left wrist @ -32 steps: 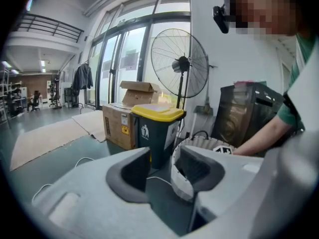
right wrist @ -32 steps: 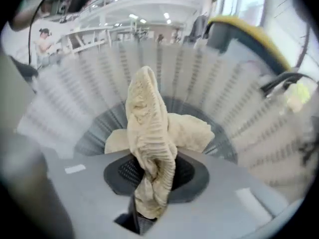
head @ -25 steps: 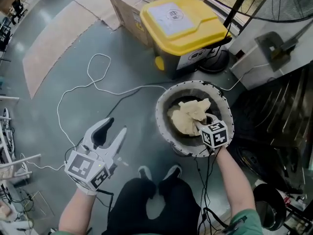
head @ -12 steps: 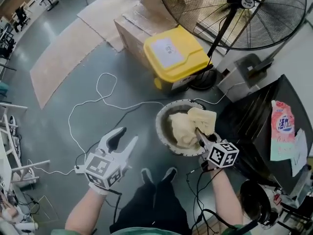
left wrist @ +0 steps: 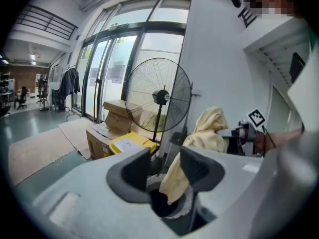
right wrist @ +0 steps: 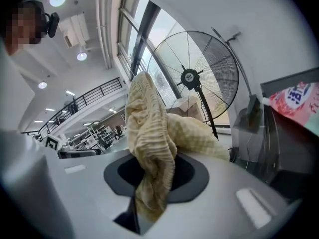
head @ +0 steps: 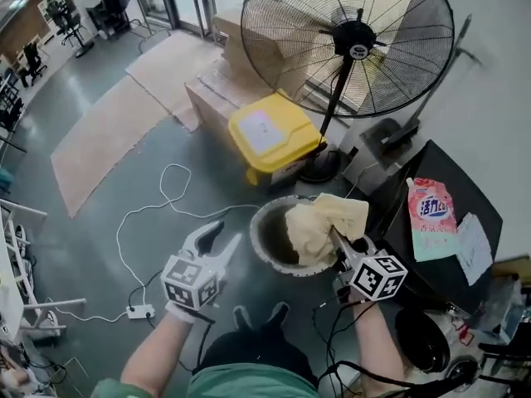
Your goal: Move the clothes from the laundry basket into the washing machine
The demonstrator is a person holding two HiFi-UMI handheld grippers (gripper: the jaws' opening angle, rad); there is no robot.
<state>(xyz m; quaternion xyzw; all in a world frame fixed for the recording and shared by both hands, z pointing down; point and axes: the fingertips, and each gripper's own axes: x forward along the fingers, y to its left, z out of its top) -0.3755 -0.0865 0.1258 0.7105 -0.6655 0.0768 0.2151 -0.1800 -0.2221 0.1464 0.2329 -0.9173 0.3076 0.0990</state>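
Observation:
A pale yellow cloth (head: pixel 319 220) hangs above the round laundry basket (head: pixel 259 232), lifted partly out of it. My right gripper (head: pixel 337 240) is shut on the cloth's upper part; in the right gripper view the cloth (right wrist: pixel 149 148) fills the space between the jaws of my right gripper (right wrist: pixel 149 183). My left gripper (head: pixel 222 237) hovers open and empty just left of the basket. In the left gripper view the cloth (left wrist: pixel 209 128) and the basket (left wrist: pixel 185 209) show beyond the jaws of my left gripper (left wrist: pixel 164 166). The dark-topped machine (head: pixel 452 259) stands at the right.
A big standing fan (head: pixel 353 40) rises behind the basket. A yellow-lidded bin (head: pixel 270 139) and cardboard boxes (head: pixel 217 98) sit behind it too. A white cable (head: pixel 166 210) runs to a power strip (head: pixel 139 312) on the floor. A detergent pouch (head: pixel 431 218) lies on the dark top.
Both grippers have risen. The right one has pulled the yellow cloth up out of the basket. The left one stays open and has come closer to the basket's left rim.

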